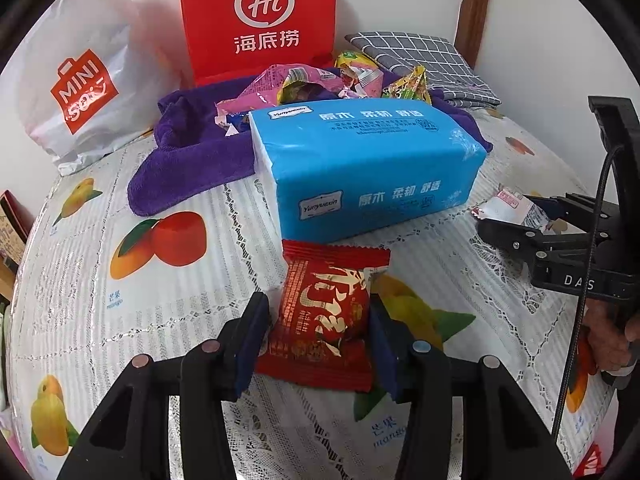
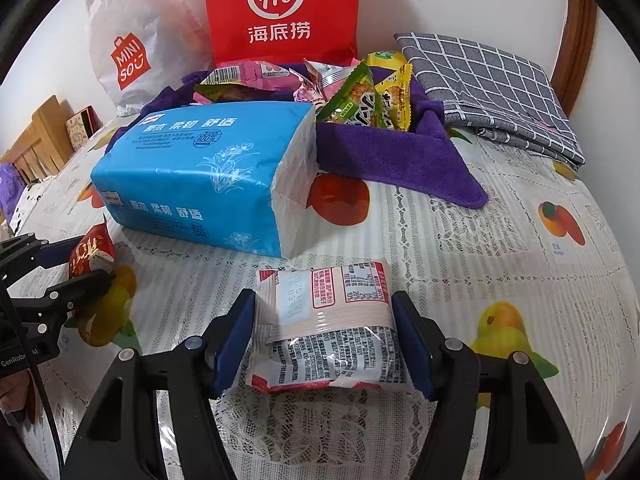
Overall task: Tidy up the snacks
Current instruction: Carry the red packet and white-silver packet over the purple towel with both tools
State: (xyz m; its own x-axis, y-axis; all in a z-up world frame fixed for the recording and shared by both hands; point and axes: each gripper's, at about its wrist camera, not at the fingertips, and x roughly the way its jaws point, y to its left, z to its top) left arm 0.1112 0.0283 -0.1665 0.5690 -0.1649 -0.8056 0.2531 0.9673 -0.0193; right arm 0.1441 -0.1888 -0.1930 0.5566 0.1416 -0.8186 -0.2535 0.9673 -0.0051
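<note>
At six o'clock in the left wrist view, left gripper [image 1: 316, 332] pinching a red foil snack packet [image 1: 326, 316]; heap of snacks [image 1: 320, 82] already on purple towel [image 1: 192, 152] at twelve. In the right wrist view, right gripper [image 2: 324, 332] clamping a white printed snack pouch [image 2: 326, 328], both seemingly still to join the heap.

The right gripper [image 2: 325, 332] clamps a white snack packet [image 2: 326, 328] between its blue pads above the fruit-print tablecloth [image 2: 500, 240]. Just behind lies a blue tissue pack [image 2: 204, 172], with loose snacks [image 2: 360, 96] heaped on a purple towel [image 2: 400, 156]. At far left, the left gripper [image 2: 86, 262] pinches a red snack packet [image 2: 90, 250].
</note>
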